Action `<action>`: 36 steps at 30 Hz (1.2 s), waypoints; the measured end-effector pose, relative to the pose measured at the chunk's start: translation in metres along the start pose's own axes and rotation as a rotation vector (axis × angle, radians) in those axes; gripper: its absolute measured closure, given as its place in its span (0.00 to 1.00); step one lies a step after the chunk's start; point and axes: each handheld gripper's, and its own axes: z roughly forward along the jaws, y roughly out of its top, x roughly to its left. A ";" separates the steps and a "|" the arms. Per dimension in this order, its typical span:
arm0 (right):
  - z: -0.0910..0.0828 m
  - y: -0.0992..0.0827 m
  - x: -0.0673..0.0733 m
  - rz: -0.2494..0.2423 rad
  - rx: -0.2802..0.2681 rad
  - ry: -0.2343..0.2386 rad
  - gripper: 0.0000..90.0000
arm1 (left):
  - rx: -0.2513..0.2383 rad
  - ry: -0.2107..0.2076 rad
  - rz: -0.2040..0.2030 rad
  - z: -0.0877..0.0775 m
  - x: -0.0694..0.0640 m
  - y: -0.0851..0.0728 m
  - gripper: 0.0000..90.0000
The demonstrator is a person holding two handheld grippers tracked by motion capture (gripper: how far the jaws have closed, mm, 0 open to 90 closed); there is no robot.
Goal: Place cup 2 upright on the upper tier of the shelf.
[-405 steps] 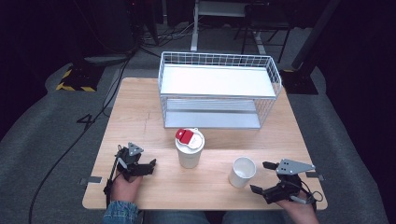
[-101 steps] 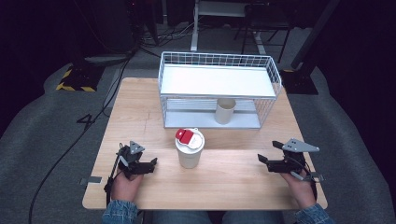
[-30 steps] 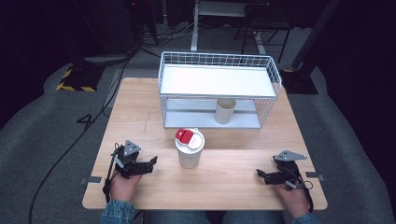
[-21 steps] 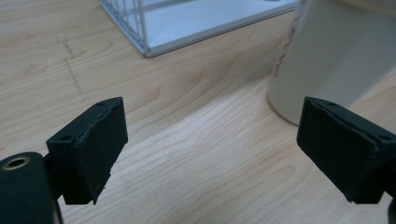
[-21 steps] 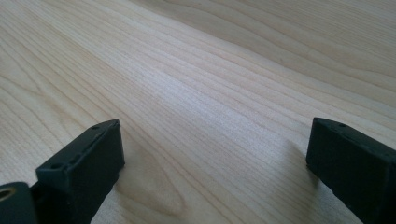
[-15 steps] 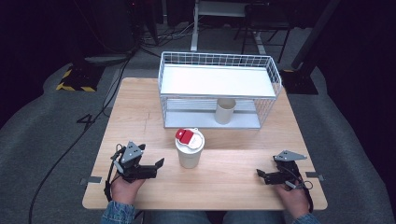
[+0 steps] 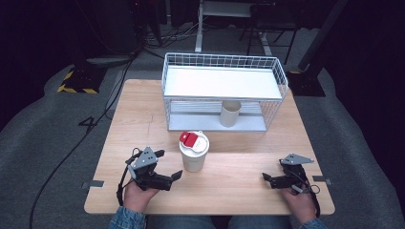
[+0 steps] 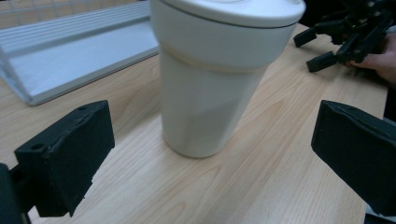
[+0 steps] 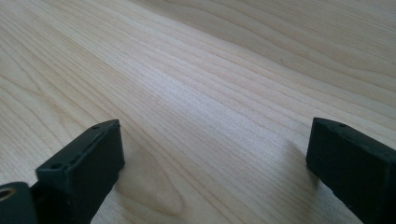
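Left gripper (image 7: 168,163) lining up on the lidded cup (image 7: 194,151) – jaws just opened wide, nothing between them yet.

Cup stands upright mid-table (image 7: 239,181), just in front of the wire rack (image 7: 224,93), w/ a red tab on its lid; a 2nd plain cup (image 7: 230,113) already sits on the rack's lower shelf. In the left gripper view the cup (image 8: 219,88) is ahead of the jaws, not inside them. Best bet: slide in level, centre the body between the pads, clamp below the lid rim so it doesn't tip or pop. Right gripper (image 7: 267,179) rests near the table's right edge, jaws apart, empty.
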 end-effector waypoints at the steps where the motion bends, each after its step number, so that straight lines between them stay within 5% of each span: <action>1: 0.000 0.000 0.000 0.000 0.000 0.000 0.05 | -0.001 -0.002 0.005 0.002 -0.001 0.000 0.00; 11: 0.000 0.000 0.000 0.000 0.000 0.000 0.05 | -0.033 0.001 -0.024 0.031 -0.004 0.002 0.00; 23: 0.000 0.000 0.000 0.000 0.000 0.001 0.05 | -0.031 -0.011 -0.015 0.058 -0.004 0.005 0.00; 36: 0.000 0.000 0.000 -0.001 0.000 0.001 0.05 | -0.053 0.025 -0.029 0.082 -0.004 0.006 0.00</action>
